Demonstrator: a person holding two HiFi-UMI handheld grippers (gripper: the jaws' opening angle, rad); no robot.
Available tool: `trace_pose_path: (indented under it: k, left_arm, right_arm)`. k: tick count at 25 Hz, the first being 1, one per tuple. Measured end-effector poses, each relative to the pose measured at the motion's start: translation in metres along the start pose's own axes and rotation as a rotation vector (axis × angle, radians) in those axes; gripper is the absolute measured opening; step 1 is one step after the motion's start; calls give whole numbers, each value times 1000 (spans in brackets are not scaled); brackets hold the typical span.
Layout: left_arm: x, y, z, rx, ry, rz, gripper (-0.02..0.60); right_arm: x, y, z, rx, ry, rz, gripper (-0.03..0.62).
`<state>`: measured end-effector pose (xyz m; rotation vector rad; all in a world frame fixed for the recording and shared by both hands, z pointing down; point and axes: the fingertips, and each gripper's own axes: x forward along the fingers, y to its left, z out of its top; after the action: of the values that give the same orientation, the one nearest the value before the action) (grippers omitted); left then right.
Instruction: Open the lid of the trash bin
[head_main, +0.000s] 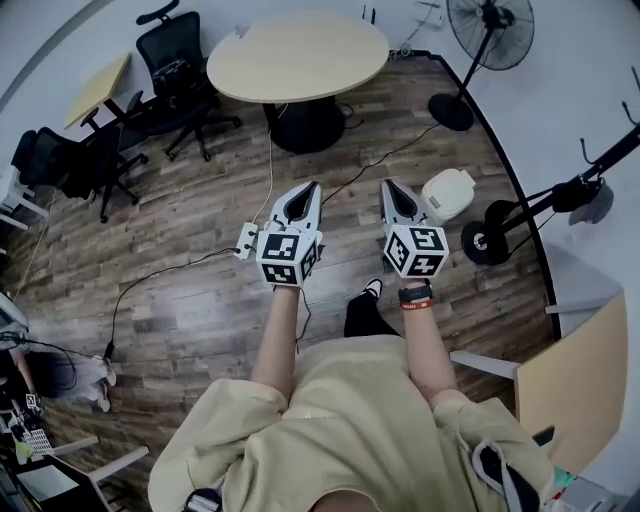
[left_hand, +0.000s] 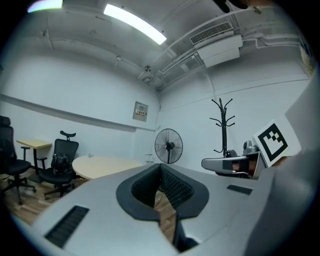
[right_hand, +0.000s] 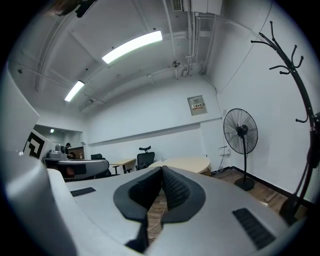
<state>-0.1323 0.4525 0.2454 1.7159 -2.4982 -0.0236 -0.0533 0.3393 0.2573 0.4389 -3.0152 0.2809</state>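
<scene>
while both grippers are held out in front of the person over the wood-plank floor (head_main: 190, 300), neither touches the trash bin (head_main: 447, 193). bin is white smooth plastic, rounded-square, lid down flat on top. it sits on the floor just right of the right gripper (head_main: 390, 186), near the curved wall edge and beside a black wheel (head_main: 485, 241).

left gripper (head_main: 304, 188): grey matte shell tapering to a point, jaws together, nothing between them. its ribbed black pads (left_hand: 175, 187) meet at the tip. right gripper: same shape, jaws together, nothing held, ribbed black pads (right_hand: 176, 188) touching at the front. each carries a white cube with black square markers at the rear.

both forearms are bare and run roughly parallel forward from a beige shirt (head_main: 350, 420). grippers sit side by side, apart, tips pointing toward the round table (head_main: 297, 55). right wrist has a black watch with a red band (head_main: 415, 297).

table has a pale wood-look top on a dark drum base. black mesh office chairs (head_main: 180, 65) stand to its left. black pedestal fan (head_main: 490, 30) with round base is at the far right. white power strip (head_main: 247, 240) with a thin cable lies on the floor just left of the left gripper.
</scene>
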Motion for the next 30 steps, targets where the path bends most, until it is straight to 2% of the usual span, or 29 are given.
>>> trace_pose_path:
  k: [6,12,19,24,30]
  left_arm:
    - [99,-24,25,12,-1,-111,23]
    - [192,-69,31,19,27,-229,23]
    - [288,-124,20,27,65,-347,23]
    - [352,-183,14,59,66,-451,23]
    - [401,-221,4,86,94,-542,23]
  right_arm:
    - [30,-86,40,21,-41,-107,15]
    - [43,-172,58,61,-51,-192,15]
    - [42,-277,59,102,-62,-301,16]
    - [32,-358,61,129,-88,-378,17]
    - [28,-412,60,162,-109,-443,17]
